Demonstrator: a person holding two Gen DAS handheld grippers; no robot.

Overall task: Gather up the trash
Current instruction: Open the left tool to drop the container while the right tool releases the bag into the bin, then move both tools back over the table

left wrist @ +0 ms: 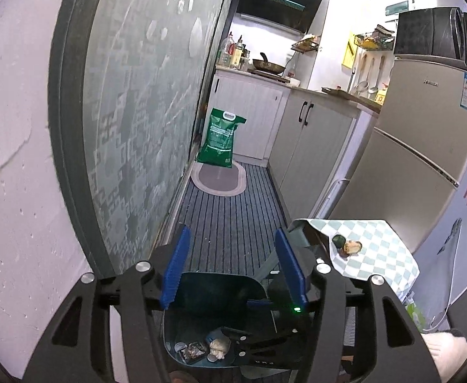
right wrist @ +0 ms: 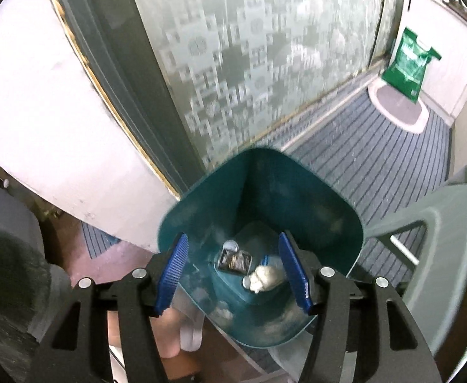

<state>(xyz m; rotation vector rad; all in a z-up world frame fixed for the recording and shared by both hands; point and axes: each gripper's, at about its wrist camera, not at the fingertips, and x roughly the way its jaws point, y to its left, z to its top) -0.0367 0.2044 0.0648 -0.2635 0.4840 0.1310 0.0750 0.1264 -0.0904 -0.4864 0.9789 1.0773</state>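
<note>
A teal trash bin (right wrist: 326, 191) stands on the floor below both grippers; it also shows in the left wrist view (left wrist: 201, 282). In it lie a crumpled white wad (right wrist: 264, 277), a dark wrapper (right wrist: 235, 260) and a small round lid (right wrist: 230, 245). My right gripper (right wrist: 233, 273) is open and empty right over the bin's mouth; it shows in the left wrist view (left wrist: 259, 340) too. My left gripper (left wrist: 230, 268) is open and empty above the bin. Two trash scraps (left wrist: 347, 245) lie on a checked tablecloth (left wrist: 377, 249) to the right.
A frosted glass sliding door (left wrist: 144, 102) runs along the left. A grey plastic stool (right wrist: 438, 233) stands right of the bin. A green rice bag (left wrist: 220, 137) stands on a mat (left wrist: 219, 180) at the far end. Cabinets (left wrist: 313, 146) and a fridge (left wrist: 409, 166) line the right.
</note>
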